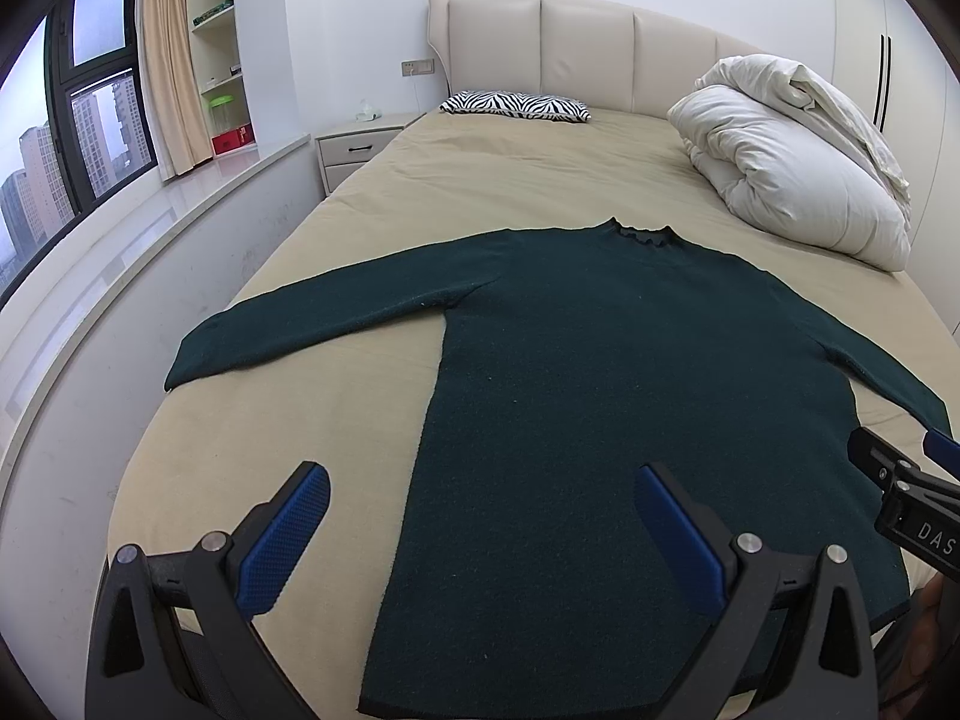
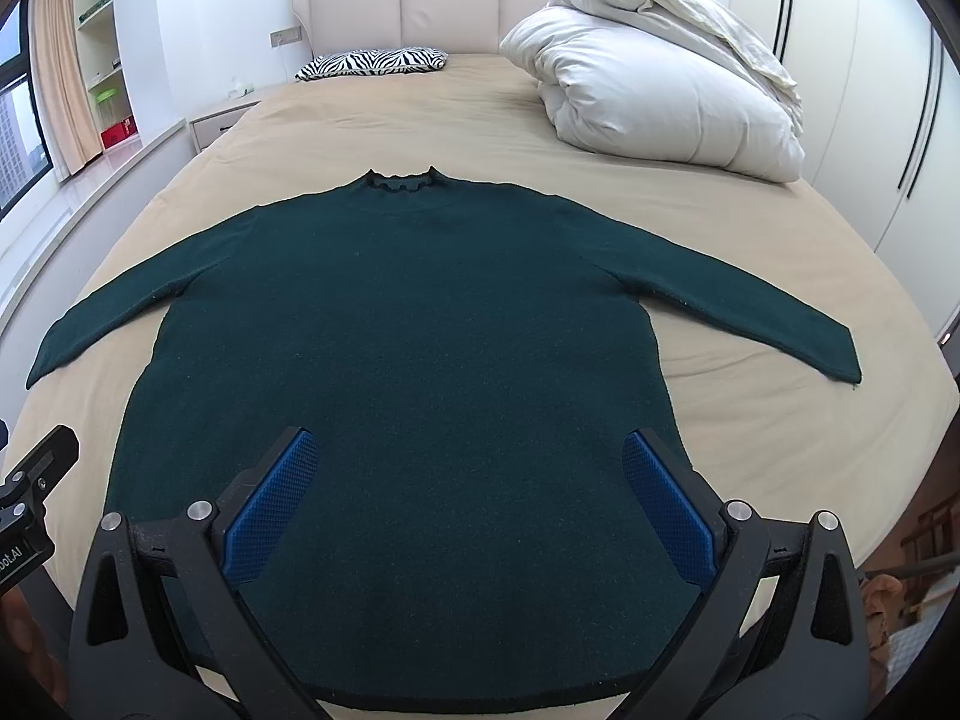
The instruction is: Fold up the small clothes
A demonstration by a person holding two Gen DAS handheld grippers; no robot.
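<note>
My left gripper (image 1: 480, 522) and right gripper (image 2: 468, 489) hover wide open above the flat sweater (image 2: 408, 330) ahead

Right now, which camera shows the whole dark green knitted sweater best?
The right wrist view: the dark green knitted sweater lies centred there, both sleeves visible to the cuffs. In the left wrist view its right sleeve runs off at the frame edge.

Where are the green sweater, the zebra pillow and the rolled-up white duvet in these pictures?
green sweater (image 2: 408, 324), right wrist view, middle of the chest.
zebra pillow (image 2: 375, 62), right wrist view, centre of the striped top.
white duvet (image 1: 792, 174), left wrist view, front bulge of the roll.
</note>
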